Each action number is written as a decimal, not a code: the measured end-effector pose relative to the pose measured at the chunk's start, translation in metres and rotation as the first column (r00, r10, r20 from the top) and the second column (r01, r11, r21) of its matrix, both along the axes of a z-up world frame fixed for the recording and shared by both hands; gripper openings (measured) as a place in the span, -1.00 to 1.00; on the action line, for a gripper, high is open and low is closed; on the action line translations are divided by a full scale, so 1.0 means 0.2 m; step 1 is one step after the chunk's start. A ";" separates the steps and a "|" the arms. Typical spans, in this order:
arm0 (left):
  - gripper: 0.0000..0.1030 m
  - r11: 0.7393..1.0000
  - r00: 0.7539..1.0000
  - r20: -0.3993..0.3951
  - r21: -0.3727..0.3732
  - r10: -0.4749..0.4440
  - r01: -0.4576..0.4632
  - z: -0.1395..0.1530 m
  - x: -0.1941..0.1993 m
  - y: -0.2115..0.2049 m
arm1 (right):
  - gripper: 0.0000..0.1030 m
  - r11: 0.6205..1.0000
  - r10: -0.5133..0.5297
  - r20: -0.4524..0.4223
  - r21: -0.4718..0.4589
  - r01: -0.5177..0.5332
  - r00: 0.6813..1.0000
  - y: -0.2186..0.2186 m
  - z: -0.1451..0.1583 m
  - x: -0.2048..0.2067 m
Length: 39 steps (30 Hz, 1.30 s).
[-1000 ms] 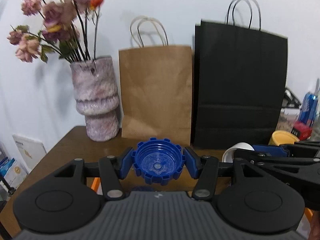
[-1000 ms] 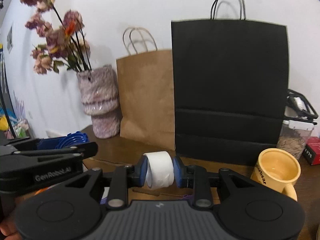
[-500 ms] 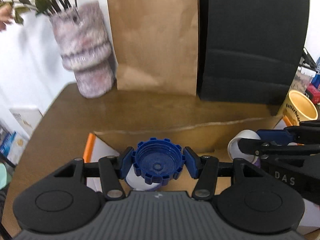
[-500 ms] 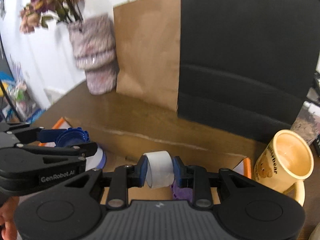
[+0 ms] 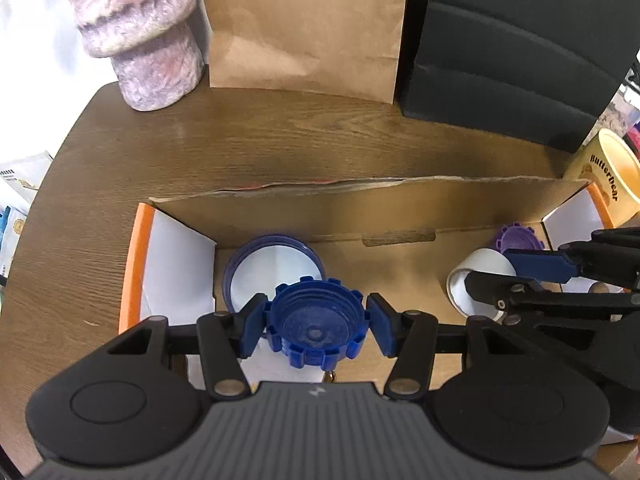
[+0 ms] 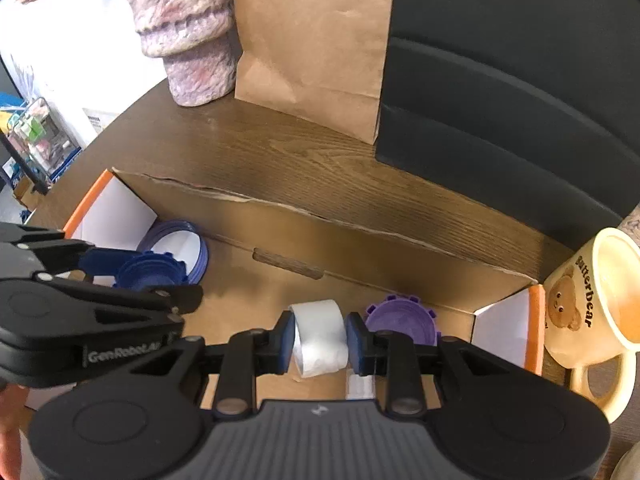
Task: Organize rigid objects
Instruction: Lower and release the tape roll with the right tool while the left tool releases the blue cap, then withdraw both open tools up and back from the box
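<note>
Blue notched cap: clamped by its rim between the jaws of the left gripper, open side toward the camera, carried above the left end of the cardboard box, over a blue-rimmed lid lying flat on the box floor. White roll: pinched across its width by the right gripper, whose jaws have just been closing further on it, the roll between the pads; held above the right end of the box, just beside a purple notched cap resting there. Hazards noted: the roll may be crushed out of round if the pinch is tightened more; the blue cap, gripped on ridged plastic, may slip and roll when released from height, or land tilted on the lid beneath; the purple cap may be knocked by the right fingers on descent; the two grippers, near each other over one box, may collide. A yellow mug stands just outside the right box wall and could be struck.
</note>
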<state>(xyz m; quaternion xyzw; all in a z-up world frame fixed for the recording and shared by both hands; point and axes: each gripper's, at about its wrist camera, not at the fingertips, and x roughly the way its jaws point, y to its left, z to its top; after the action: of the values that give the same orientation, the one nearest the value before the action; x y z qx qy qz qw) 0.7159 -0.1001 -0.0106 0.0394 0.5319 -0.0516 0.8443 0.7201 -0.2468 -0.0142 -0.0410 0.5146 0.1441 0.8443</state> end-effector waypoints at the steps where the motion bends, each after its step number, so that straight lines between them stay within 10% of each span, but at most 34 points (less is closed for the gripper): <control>1: 0.07 1.000 1.000 -0.008 0.001 -0.004 0.004 -0.01 0.01 0.00 | -0.54 1.000 0.009 -0.010 -0.012 -0.009 1.000 0.02 -0.01 0.01; 17: 0.20 0.999 0.998 -0.053 0.024 0.035 -0.033 0.00 0.05 0.03 | -0.36 0.998 -0.011 0.000 -0.057 0.011 1.000 0.05 0.00 0.02; 39: 0.64 0.997 0.988 0.137 -0.038 0.078 -0.074 0.54 -0.32 0.09 | 0.14 0.998 -0.067 0.171 0.004 0.067 0.983 -0.03 0.51 -0.37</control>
<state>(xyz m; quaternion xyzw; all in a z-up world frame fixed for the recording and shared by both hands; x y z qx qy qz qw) 0.6522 -0.0820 0.0965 0.0090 0.4725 -0.0252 0.8809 0.6466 -0.2532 0.0883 -0.0368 0.4414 0.1110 0.8896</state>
